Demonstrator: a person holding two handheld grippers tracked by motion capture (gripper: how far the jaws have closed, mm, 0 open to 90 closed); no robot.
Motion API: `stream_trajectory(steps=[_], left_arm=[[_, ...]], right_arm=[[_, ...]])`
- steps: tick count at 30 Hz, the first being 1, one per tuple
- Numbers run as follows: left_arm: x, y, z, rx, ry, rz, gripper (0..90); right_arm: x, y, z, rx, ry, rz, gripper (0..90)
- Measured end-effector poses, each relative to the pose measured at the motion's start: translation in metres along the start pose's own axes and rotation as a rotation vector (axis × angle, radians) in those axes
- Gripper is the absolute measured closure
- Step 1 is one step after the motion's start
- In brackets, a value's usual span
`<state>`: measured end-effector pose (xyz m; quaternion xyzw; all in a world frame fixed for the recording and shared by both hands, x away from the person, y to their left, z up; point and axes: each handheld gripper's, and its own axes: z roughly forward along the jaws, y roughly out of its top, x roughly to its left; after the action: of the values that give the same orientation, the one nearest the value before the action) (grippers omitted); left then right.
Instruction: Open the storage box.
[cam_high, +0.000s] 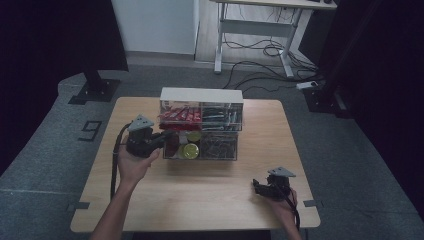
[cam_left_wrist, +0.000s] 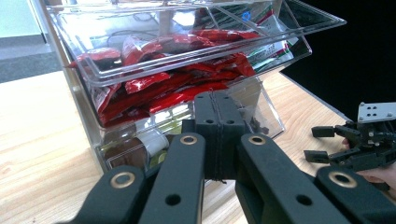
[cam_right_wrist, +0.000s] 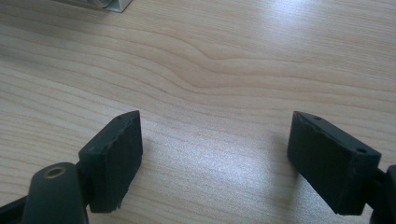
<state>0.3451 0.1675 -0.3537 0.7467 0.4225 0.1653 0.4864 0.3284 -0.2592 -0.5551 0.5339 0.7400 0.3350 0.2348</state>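
**benchwatcher:** Dim room, grey floor, cables trailing under a desk at the back, and a light wooden table (cam_high: 200, 200) in the middle. A clear plastic organizer (cam_high: 201, 125) is sitting toward the far edge of it, red packets (cam_left_wrist: 177, 79) in the top left bin, little jars below, dark bits in the right-hand bins. So what's the person actually doing here?

**tinkerjo:** Looks to me like they're working the top drawer (cam_left_wrist: 196, 42). In the left gripper view it's hanging tilted out of the organizer with the red packets piled inside. The left gripper (cam_high: 161, 138) is sitting right at the organizer's left front, jaws pressed fully together with nothing between them. Can't tell whether it's touching the drawer or just next to it.

**benchwatcher:** And the other hand?

**tinkerjo:** The right gripper (cam_high: 258, 186) is resting down by the near right corner, well apart from the organizer, jaws spread wide over bare wood, holding nothing.

**benchwatcher:** Next move?

**tinkerjo:** My guess: either nudging the drawer with those closed tips, or opening the jaws first if a packet is the goal. The drawer's tilting, so going gently seems smart.
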Motion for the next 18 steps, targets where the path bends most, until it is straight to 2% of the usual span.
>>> stream_trajectory(steps=[18], left_arm=[[0.003, 0.01, 0.014, 0.005, -0.017, -0.018, 90.0]], right_arm=[[0.0, 0.0, 0.0, 0.0, 0.0, 0.0, 18.4]])
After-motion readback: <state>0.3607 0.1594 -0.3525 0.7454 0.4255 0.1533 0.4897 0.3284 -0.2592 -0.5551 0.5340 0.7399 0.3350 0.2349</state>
